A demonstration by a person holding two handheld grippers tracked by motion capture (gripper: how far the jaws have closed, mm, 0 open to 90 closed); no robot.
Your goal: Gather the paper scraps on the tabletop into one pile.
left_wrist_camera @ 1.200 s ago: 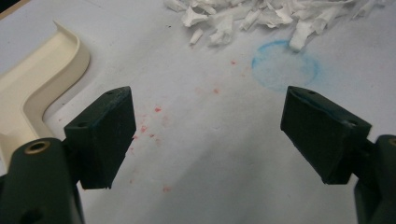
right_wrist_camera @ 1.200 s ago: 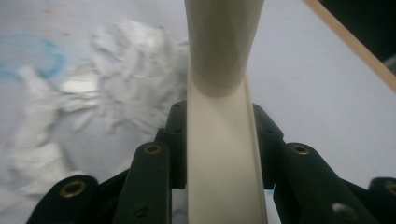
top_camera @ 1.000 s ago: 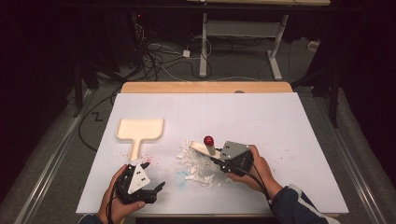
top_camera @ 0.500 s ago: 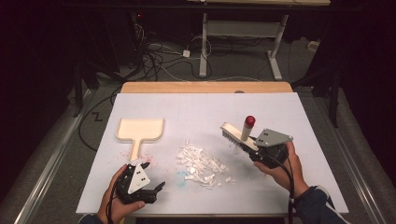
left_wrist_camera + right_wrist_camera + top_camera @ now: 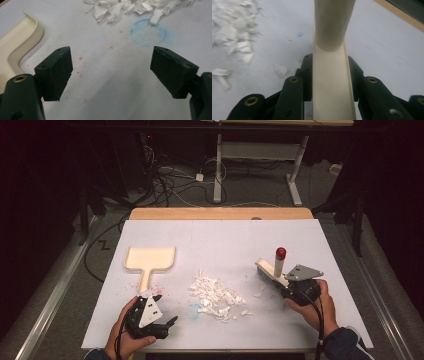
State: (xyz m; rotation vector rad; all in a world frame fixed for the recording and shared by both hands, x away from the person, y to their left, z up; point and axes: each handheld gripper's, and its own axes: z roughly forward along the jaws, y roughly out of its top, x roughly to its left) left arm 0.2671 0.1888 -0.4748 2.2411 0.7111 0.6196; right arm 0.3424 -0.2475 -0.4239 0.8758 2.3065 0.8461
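The brush point(image 5: 272, 270) is cream plastic with a red-tipped upright handle and a short bristle head, held off to the right of the scraps point(image 5: 216, 298), its head pointing up-left. The scraps are a loose heap of torn white paper bits in the middle of the white table. The cream dustpan point(image 5: 148, 261) lies flat well to their left, handle toward the person.

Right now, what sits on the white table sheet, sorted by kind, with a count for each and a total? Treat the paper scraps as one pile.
Dustpan: 1
Brush: 1, held in the right gripper
Pile of paper scraps: 1
Grippers: 2, the left gripper open with nothing between its jaws
Total: 5
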